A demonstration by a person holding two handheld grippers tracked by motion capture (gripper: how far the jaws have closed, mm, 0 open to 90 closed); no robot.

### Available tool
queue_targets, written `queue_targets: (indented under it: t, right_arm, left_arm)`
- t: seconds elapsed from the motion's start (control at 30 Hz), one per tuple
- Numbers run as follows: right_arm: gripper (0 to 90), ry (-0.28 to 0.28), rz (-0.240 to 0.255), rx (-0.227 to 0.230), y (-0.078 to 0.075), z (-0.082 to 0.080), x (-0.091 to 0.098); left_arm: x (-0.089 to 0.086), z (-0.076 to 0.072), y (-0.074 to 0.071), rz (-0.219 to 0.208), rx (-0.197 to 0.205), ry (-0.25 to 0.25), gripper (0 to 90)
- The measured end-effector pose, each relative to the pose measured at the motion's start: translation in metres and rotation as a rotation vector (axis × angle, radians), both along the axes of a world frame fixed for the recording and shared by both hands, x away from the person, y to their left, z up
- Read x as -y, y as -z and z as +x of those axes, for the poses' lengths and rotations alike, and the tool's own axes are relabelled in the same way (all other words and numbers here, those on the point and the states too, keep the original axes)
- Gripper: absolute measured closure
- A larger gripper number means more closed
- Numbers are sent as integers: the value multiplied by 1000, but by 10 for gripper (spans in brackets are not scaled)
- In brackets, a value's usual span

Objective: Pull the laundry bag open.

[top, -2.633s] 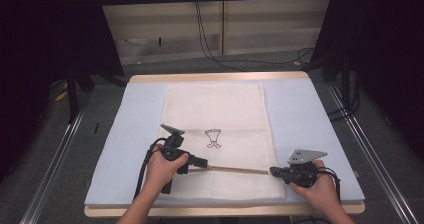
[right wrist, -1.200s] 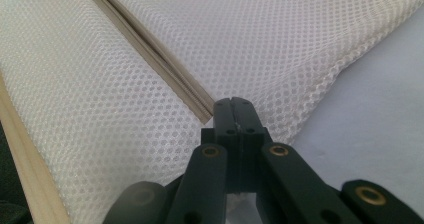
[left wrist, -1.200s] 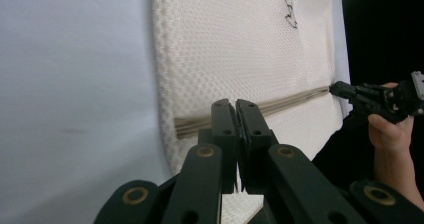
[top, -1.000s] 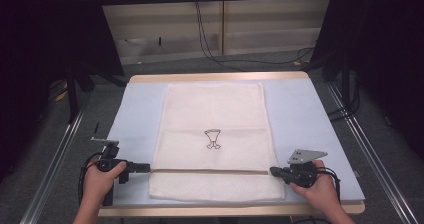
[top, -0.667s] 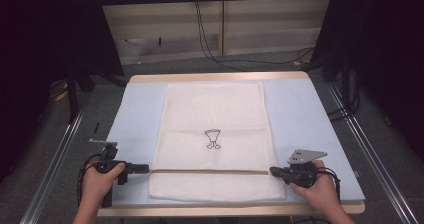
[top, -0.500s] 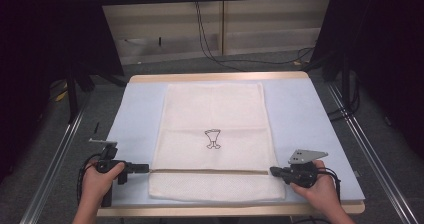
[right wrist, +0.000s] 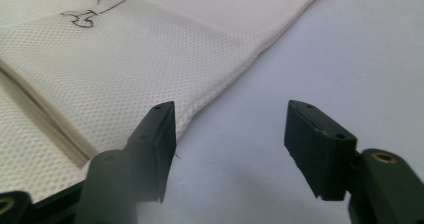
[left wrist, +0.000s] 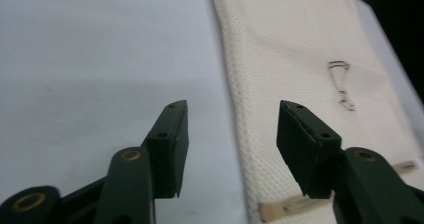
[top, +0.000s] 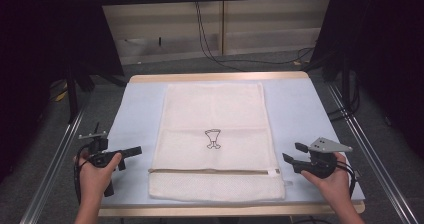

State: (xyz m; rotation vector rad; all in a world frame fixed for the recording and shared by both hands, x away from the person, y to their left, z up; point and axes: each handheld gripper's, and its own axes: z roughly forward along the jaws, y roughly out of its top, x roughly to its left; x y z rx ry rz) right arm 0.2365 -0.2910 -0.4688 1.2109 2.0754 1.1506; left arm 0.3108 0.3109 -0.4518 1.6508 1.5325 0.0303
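Both tongs letting go of the flattened mesh bag

The cream mesh bag [top: 214, 134] is lying flat and square in the middle of the desk [top: 300, 109], its near strip folded along the zipper line [top: 215, 171], which suggests it is being left smoothed out; the left tongs [top: 131, 153] are hanging just off the bag's left edge with jaws that have just been opening and nothing between them; the right tongs [top: 295, 154] are sitting off the right edge, jaws likewise just opened and empty, angled toward the cloth; each is resting at the side it would have been pulling, so the fabric is staying taut without creases; the small printed mark [top: 213, 138] is facing up.
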Motion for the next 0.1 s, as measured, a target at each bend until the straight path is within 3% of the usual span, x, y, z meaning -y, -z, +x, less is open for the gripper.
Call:
queue_targets:
  t: [0.1]
  right_arm:
    - [331, 20, -6, -8, 1, 2, 3]
  left_arm:
    - [2, 1, 1, 34, 10, -13, 430]
